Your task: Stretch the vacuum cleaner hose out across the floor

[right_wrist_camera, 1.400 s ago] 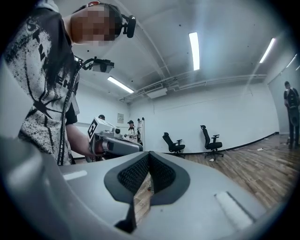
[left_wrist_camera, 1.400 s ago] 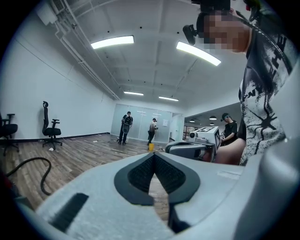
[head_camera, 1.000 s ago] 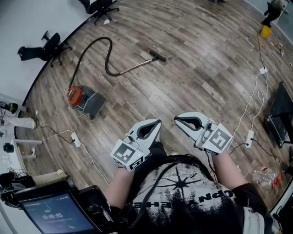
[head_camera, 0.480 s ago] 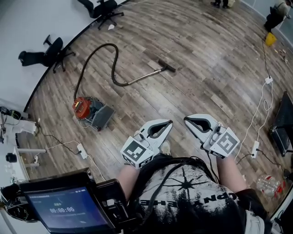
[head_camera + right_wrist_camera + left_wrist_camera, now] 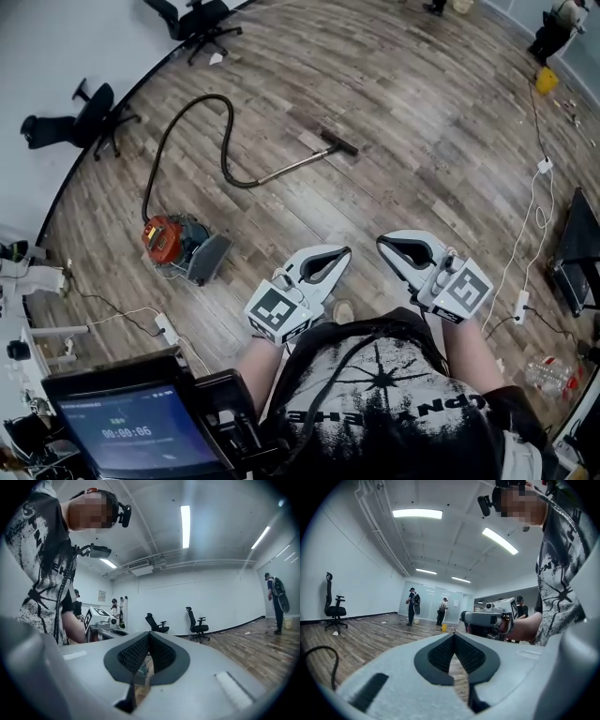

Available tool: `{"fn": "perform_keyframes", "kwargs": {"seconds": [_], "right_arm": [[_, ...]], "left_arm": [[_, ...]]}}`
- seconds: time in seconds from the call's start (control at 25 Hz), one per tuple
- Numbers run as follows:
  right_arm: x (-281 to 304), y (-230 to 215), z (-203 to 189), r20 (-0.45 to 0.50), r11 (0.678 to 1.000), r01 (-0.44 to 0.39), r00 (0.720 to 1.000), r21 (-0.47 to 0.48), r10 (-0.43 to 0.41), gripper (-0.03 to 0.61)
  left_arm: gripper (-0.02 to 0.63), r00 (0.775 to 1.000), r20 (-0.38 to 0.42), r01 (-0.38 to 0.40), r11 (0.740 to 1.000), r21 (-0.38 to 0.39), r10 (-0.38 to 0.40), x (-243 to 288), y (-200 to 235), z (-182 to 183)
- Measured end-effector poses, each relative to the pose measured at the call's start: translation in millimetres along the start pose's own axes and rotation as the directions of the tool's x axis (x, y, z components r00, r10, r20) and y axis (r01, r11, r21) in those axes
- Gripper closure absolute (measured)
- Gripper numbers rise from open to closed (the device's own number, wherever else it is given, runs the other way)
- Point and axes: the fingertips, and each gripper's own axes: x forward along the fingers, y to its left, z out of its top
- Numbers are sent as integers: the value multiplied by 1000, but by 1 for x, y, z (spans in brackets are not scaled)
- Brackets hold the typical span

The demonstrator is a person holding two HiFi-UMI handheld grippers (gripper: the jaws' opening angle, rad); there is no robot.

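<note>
A red and grey vacuum cleaner stands on the wooden floor at the left. Its black hose loops up and round to a metal wand that ends in a floor nozzle. A bit of the hose also shows low left in the left gripper view. My left gripper and right gripper are held close to my chest, tips facing each other, both shut and empty. They are well short of the vacuum cleaner and its hose.
Two black office chairs stand along the white curved wall. White power cables and strips run over the floor. A dark box and a plastic bottle lie at right. People stand far off.
I have walked across the floor. The vacuum cleaner and the wand's nozzle sit lower and closer in the head view. Both grippers stayed shut in front of my chest.
</note>
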Motion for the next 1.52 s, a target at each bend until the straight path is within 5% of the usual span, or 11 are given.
{"fn": "perform_keyframes", "kwargs": {"seconds": [0.44,1.16,1.52], "right_arm": [[27,-48,3,-31,998,56,998,2,-56,571],[109,-232,30,-50,968,-236,971,-80,233,571],[117,-323,40,-32,954,-291,957,-71,290,571]], "left_arm": [[612,1000,13,8,999,-35,-8,8,54,0],[612,972,43,-231,972,-36,233,125,200,55],[612,945,41,-325,945,-24,326,182,258,83]]}}
